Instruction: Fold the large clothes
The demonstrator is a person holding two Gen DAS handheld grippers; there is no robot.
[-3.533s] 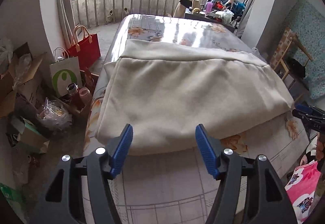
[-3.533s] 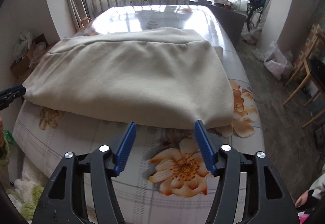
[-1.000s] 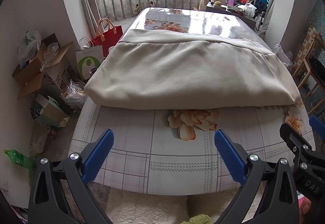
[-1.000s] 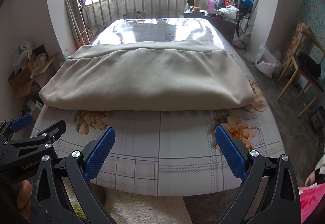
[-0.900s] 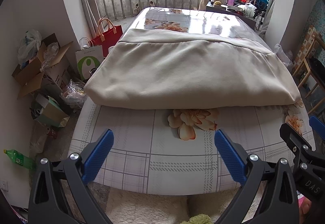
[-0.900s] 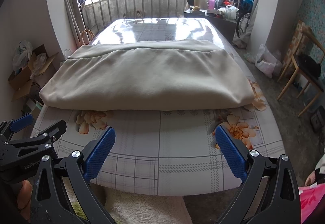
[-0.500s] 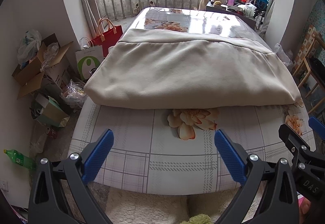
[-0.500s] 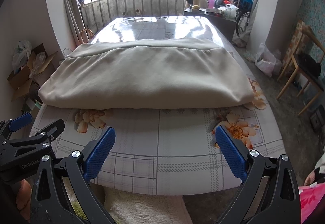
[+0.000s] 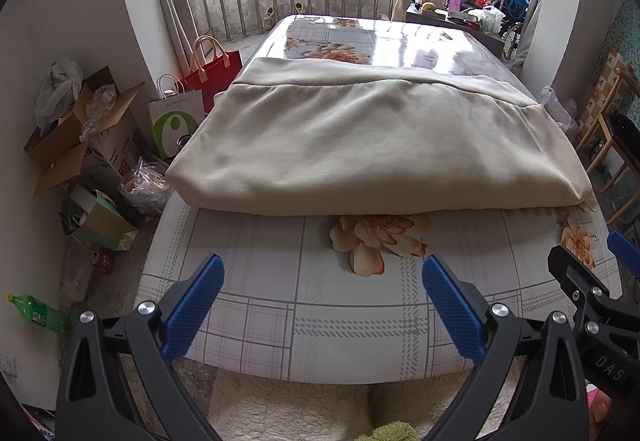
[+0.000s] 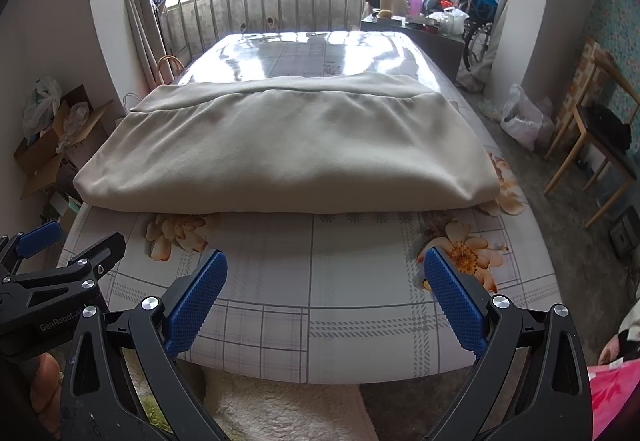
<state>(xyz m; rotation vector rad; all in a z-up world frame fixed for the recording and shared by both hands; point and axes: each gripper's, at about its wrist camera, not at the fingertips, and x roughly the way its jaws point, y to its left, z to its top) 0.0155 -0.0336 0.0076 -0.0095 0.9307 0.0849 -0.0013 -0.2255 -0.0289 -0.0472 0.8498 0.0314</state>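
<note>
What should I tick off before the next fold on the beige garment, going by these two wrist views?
1. Left gripper open and holding nothing: ok.
2. Right gripper open and holding nothing: ok.
3. Beige garment lying flat on the table, nothing on top of it: ok.
4. Near folded edge reachable, with bare tablecloth between it and both grippers: ok.
5. Garment fully on the table: not ok; its left corner appears to overhang the table's left side.
6. Layers under the top one aligned: cannot tell, they are hidden.
</note>
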